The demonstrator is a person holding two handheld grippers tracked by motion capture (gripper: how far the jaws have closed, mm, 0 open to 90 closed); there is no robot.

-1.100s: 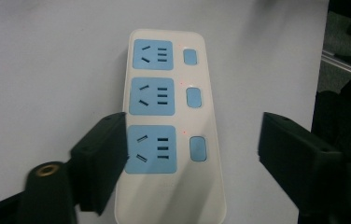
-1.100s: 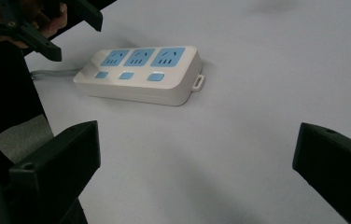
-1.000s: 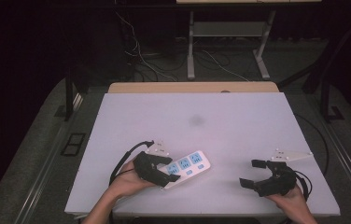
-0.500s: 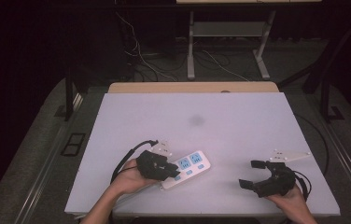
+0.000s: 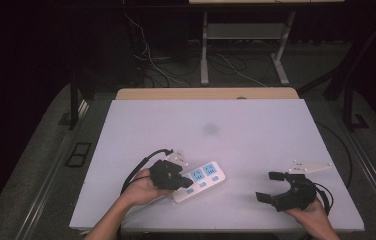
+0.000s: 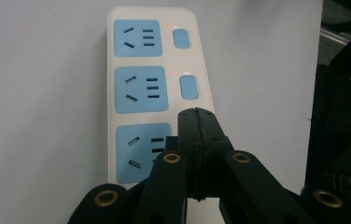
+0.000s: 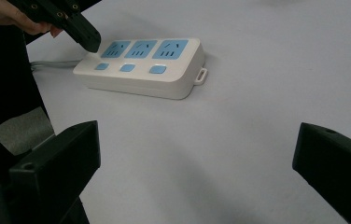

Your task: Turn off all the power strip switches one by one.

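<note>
Left gripper view looks right down the left hand-held gripper, and its two black jaws are pressed tight together with nothing between them. The shut tip sits over the nearest blue switch row on the white power strip, close to the third socket. From this view alone I cannot tell if the tip is touching the strip or just above it. Two small red lights glow beside the two far switches.

From the high view, the power strip lies on the near left part of the white counter, turned a little slantwise, with its grey cord running off to the near left edge.

Over on the near right, the right hand-held gripper is held with its jaws wide apart and holds nothing. It is well apart from the strip.

I think the step in hand is pushing the switches, one by one. The next move likely calls for a small, straight push down on the near switch, with the tip kept on the button and not sliding onto the socket beside it.
</note>
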